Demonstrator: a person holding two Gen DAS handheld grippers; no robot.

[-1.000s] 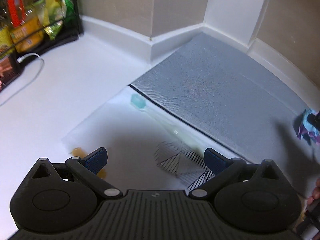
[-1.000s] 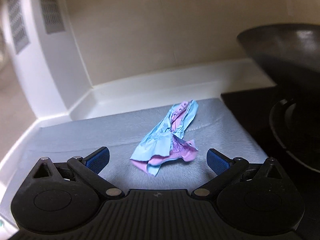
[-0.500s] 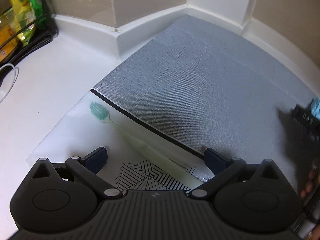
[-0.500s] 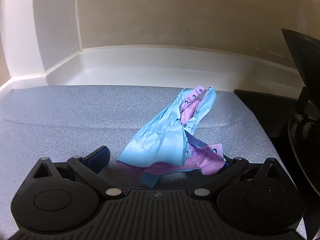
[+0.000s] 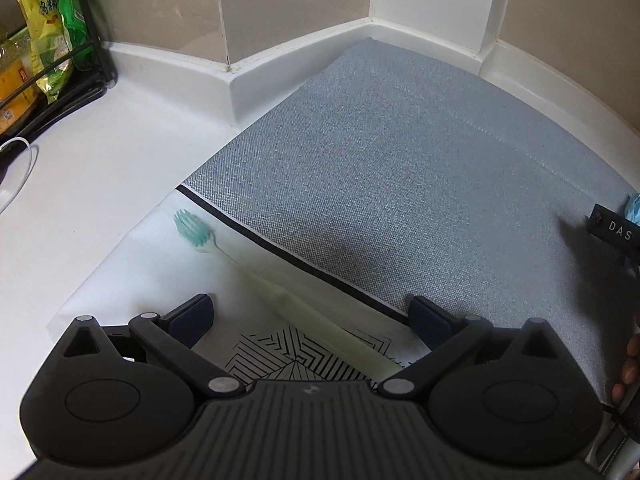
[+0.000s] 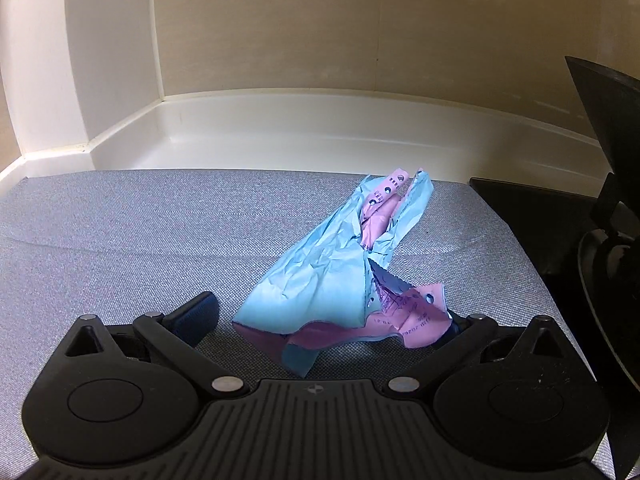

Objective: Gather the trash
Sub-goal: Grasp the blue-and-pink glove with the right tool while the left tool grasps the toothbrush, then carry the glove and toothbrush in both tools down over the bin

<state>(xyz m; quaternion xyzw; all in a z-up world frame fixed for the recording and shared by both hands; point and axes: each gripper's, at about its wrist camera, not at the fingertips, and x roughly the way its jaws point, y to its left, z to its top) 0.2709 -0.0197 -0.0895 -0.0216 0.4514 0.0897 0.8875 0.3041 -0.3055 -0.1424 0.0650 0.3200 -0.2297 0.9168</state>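
Your right gripper (image 6: pixel 332 316) has closed in around the crumpled blue-and-pink paper (image 6: pixel 340 268), jaws wide, unclamped; your left gripper (image 5: pixel 310 316) hovers open, empty, over the toothbrush (image 5: pixel 256 276): grasp pending

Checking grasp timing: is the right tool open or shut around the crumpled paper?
Open. The right tool has its jaws spread wide, either side of the crumpled blue and pink paper lying on the grey woven mat.

A home kitchen. A white counter (image 5: pixel 100 152) with a raised backsplash meets beige tiled walls; a black wire rack (image 5: pixel 86 76) at the upper left holds food packets (image 5: pixel 44 20), and a dark pan (image 6: pixel 612 120) sits on a black stove (image 6: pixel 532 220) at right.
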